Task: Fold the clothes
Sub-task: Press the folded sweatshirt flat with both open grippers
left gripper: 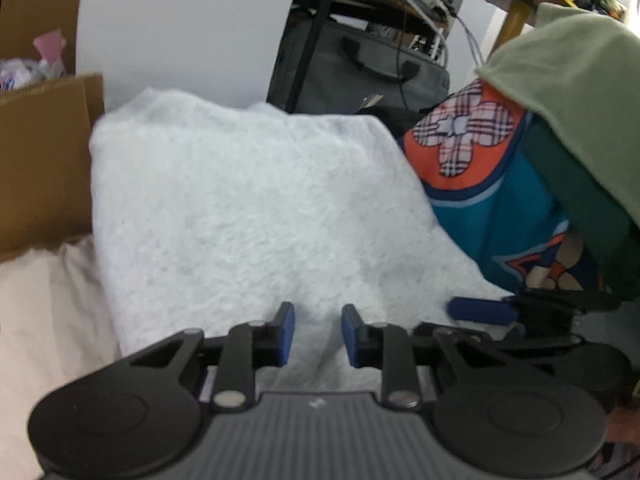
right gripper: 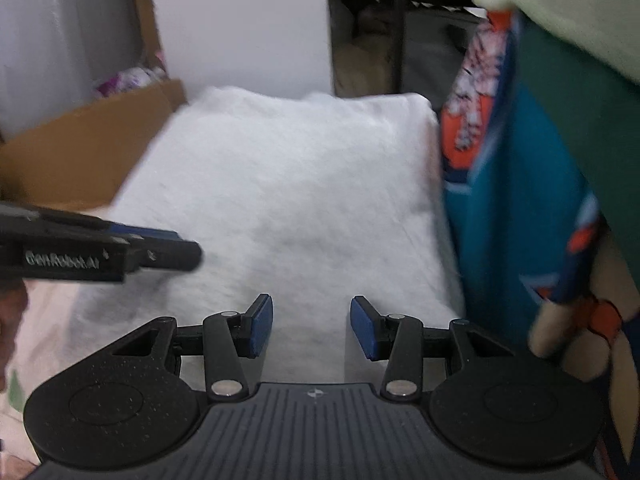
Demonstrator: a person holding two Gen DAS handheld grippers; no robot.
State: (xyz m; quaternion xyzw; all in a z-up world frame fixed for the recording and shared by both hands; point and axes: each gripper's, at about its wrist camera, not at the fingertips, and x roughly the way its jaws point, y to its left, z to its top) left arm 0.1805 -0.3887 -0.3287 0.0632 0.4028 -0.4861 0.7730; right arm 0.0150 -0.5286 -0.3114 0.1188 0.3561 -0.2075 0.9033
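Both my grippers, left [left gripper: 317, 334] and right [right gripper: 311, 328], hang released over the folded fluffy white blanket [left gripper: 248, 216], gripping nothing.

both grippers [left gripper: 318, 334] [right gripper: 312, 328]: black linkage arms, blue pads [right gripper: 262, 326], silver pivot screws, ribbed grey bodies, white side lettering.

Ahead and to the left of your claws sits an open cardboard box [left gripper: 44, 152] with pink and white items inside, too blurred to identify. Straight ahead a white panel [left gripper: 180, 24] rises. Beyond it to the right, a grey bag [left gripper: 360, 76] with black handles rests under a wooden desk [left gripper: 516, 12], cables [left gripper: 440, 20] hanging down.
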